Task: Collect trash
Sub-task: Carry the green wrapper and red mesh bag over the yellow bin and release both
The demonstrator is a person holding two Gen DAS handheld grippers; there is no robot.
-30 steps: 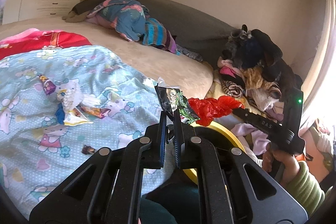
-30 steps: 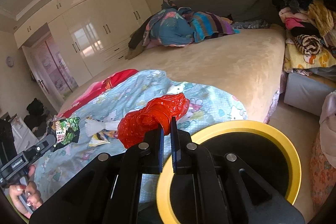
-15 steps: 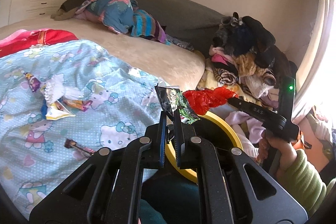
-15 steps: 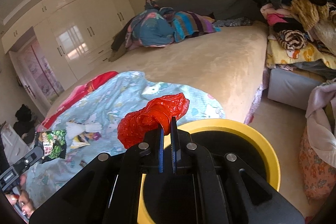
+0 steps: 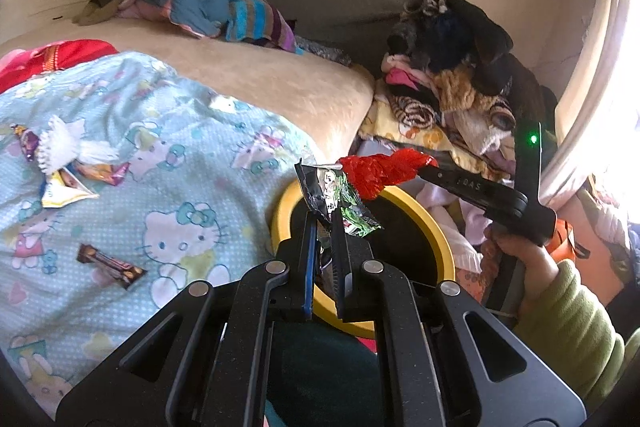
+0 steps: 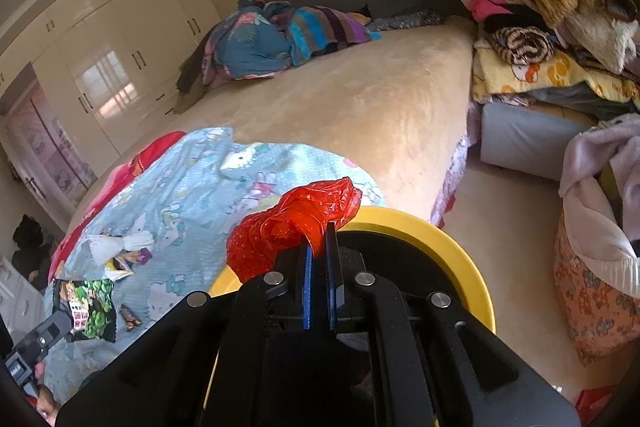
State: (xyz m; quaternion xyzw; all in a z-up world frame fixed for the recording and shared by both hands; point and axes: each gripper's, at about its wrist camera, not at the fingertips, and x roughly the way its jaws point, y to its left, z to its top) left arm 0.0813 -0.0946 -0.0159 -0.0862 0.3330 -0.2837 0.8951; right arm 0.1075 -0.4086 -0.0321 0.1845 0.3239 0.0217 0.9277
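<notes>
My left gripper [image 5: 323,223] is shut on a green and black snack wrapper [image 5: 336,201], held above the yellow-rimmed bin [image 5: 436,227] beside the bed. My right gripper [image 6: 318,239] is shut on a crumpled red plastic bag [image 6: 296,223], also above the bin's yellow rim [image 6: 452,247]. In the left wrist view the right gripper [image 5: 424,167] reaches in from the right with the red bag [image 5: 380,169] next to the wrapper. The wrapper [image 6: 90,305] shows at the lower left of the right wrist view. More trash lies on the blue cartoon blanket [image 5: 168,163]: a white crumpled paper [image 5: 64,147], a brown bar wrapper [image 5: 110,265], several small wrappers [image 5: 102,173].
A beige bed [image 5: 288,79] carries a heap of colourful clothes [image 5: 204,3] at the back. Piled clothes and plush toys [image 5: 448,67] stand right of the bed. A patterned laundry basket [image 6: 592,283] with cloth sits on the floor at the right. White wardrobes [image 6: 120,59] line the far wall.
Both grippers have moved right and down with their loads, off the blanket and over the yellow-rimmed bin. The red bag and the wrapper have come closer together. Neither grip has changed.
</notes>
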